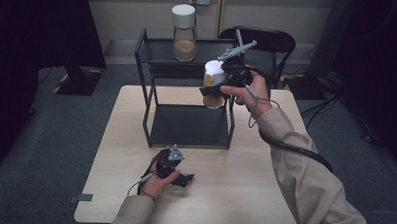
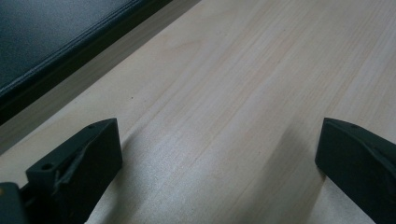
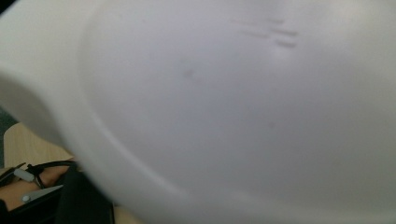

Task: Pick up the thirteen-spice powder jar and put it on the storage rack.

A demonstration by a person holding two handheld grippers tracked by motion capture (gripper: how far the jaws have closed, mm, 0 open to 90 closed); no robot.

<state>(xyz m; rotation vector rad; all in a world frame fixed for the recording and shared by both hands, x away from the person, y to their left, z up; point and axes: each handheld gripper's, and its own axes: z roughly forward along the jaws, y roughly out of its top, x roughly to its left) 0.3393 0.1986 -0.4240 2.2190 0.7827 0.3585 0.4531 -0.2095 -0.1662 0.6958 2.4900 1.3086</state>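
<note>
**Jar held at the front of the rack**

The right gripper (image 1: 218, 88) is clamped on a jar (image 1: 214, 85) with a white lid (image 3: 243, 107), in the air at the front right post of the black rack (image 1: 147, 80). A second jar (image 1: 184, 32) stands on the top shelf. The left gripper (image 1: 183, 180) rests on the table (image 1: 244, 178), jaws wide apart, holding nothing. To do this well, I think, keep the jar upright and clear of the post.
</note>
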